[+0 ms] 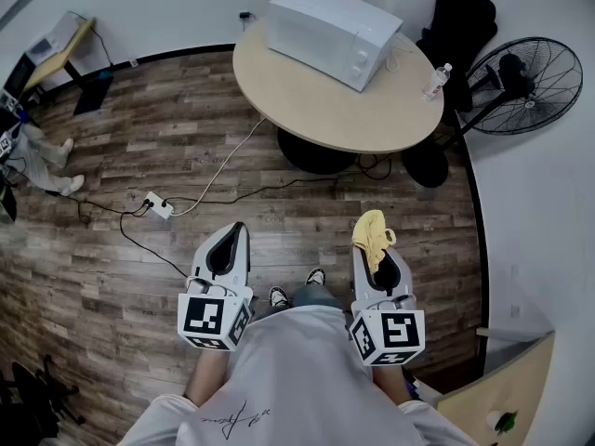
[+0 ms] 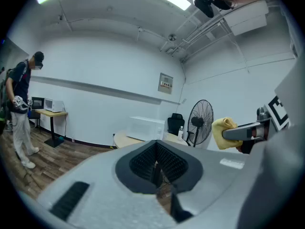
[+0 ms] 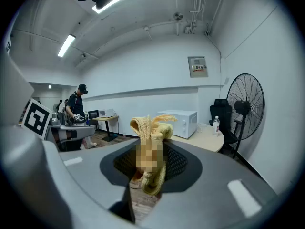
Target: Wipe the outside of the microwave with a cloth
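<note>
A white microwave [image 1: 332, 32] stands at the far side of a round beige table [image 1: 316, 100]; it also shows small in the right gripper view [image 3: 180, 123] and the left gripper view [image 2: 147, 127]. My right gripper [image 1: 376, 246] is shut on a yellow cloth [image 1: 371, 234], which sticks up between its jaws [image 3: 151, 147]. My left gripper [image 1: 227, 247] is shut with nothing in it [image 2: 156, 171]. Both grippers are held side by side above the wooden floor, well short of the table.
A black standing fan [image 1: 522, 84] and a black chair [image 1: 457, 21] stand right of the table, with a water bottle [image 1: 436, 80] on its right edge. A power strip [image 1: 158, 204] and cables lie on the floor. A person [image 3: 76, 109] stands by a far desk.
</note>
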`<action>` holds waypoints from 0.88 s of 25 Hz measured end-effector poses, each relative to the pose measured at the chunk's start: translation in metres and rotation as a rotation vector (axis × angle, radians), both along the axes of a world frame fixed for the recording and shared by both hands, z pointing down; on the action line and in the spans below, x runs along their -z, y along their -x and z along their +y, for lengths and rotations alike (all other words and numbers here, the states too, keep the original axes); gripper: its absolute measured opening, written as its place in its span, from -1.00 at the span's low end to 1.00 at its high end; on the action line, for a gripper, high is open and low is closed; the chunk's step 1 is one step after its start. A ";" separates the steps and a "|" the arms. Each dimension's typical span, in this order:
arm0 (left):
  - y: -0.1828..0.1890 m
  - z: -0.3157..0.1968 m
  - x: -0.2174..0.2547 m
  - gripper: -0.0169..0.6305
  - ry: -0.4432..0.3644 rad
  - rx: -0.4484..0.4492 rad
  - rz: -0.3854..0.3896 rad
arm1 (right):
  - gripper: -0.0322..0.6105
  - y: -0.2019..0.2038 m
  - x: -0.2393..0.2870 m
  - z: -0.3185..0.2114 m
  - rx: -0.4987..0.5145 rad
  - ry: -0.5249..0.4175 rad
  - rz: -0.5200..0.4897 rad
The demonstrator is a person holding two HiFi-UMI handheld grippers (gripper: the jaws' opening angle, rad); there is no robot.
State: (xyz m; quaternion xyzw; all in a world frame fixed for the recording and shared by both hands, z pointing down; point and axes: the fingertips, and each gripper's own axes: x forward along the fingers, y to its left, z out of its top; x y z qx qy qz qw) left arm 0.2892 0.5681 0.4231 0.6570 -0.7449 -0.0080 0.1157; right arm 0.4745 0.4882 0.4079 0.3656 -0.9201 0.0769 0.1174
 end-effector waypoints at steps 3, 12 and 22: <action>0.000 0.003 -0.004 -0.97 0.013 0.000 -0.003 | -0.52 0.003 -0.002 0.004 0.013 0.012 0.001; 0.011 -0.005 -0.007 -0.97 0.016 0.034 0.021 | -0.52 0.030 0.002 -0.011 0.088 0.071 -0.086; 0.026 -0.067 -0.010 -0.97 0.026 -0.010 0.008 | -0.55 0.065 -0.011 -0.064 0.133 0.005 -0.011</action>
